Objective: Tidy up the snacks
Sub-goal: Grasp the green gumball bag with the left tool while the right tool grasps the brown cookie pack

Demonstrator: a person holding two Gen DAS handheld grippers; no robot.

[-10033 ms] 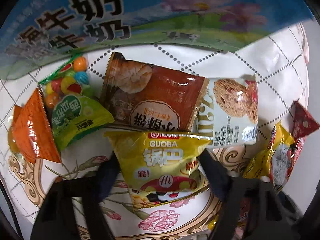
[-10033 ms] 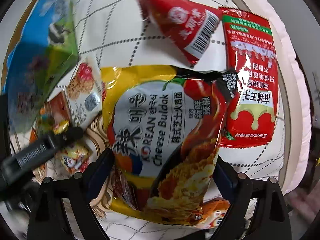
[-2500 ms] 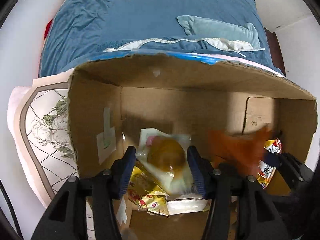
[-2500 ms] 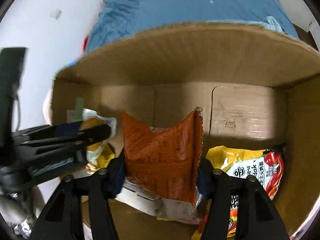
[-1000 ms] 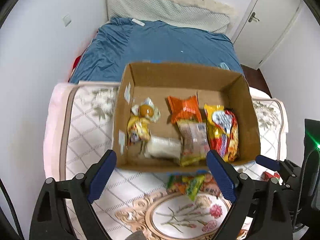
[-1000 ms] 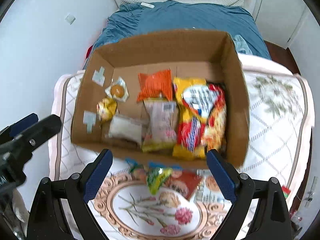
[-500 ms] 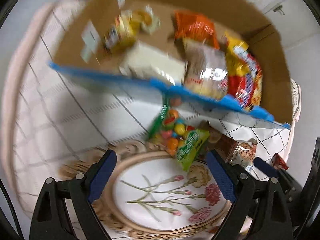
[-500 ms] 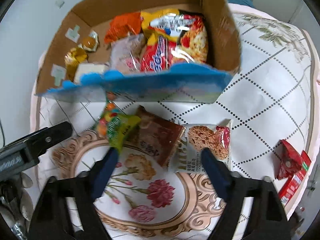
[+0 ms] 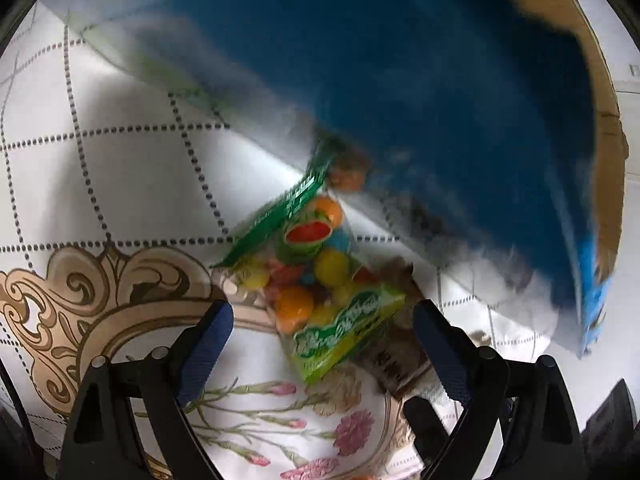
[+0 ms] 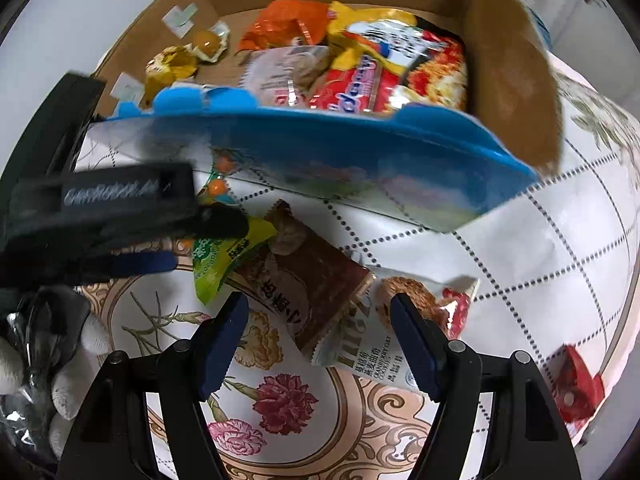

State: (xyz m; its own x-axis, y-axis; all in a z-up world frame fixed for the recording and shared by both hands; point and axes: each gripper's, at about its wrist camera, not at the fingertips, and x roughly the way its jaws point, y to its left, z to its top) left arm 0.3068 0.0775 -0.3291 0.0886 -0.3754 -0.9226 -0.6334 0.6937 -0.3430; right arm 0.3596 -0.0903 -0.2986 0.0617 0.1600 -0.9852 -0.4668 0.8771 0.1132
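Note:
A green bag of coloured candy balls [image 9: 320,284] lies on the flowered white mat [image 9: 120,184], just in front of the box's blue wall [image 9: 440,80]. My left gripper [image 9: 322,320] is open and low over it, with the bag between the fingers and untouched. In the right wrist view a brown snack packet [image 10: 308,284] partly covers an oat cookie packet [image 10: 384,348]. My right gripper [image 10: 320,312] hangs over both, its jaws fairly narrow but open, with the pads clear of the wrappers. The candy bag [image 10: 224,256] pokes out beside the brown packet.
The cardboard box [image 10: 516,60] stands just behind the loose packets and holds several snacks, among them a noodle pack [image 10: 400,64] and an orange packet [image 10: 288,24]. A red packet [image 10: 576,384] lies near the mat's right edge. A gloved hand [image 10: 60,360] shows at lower left.
Both grippers have come down from above the box to just over the loose packets on the mat. The right jaws have narrowed. The left view has rolled and tipped downward.

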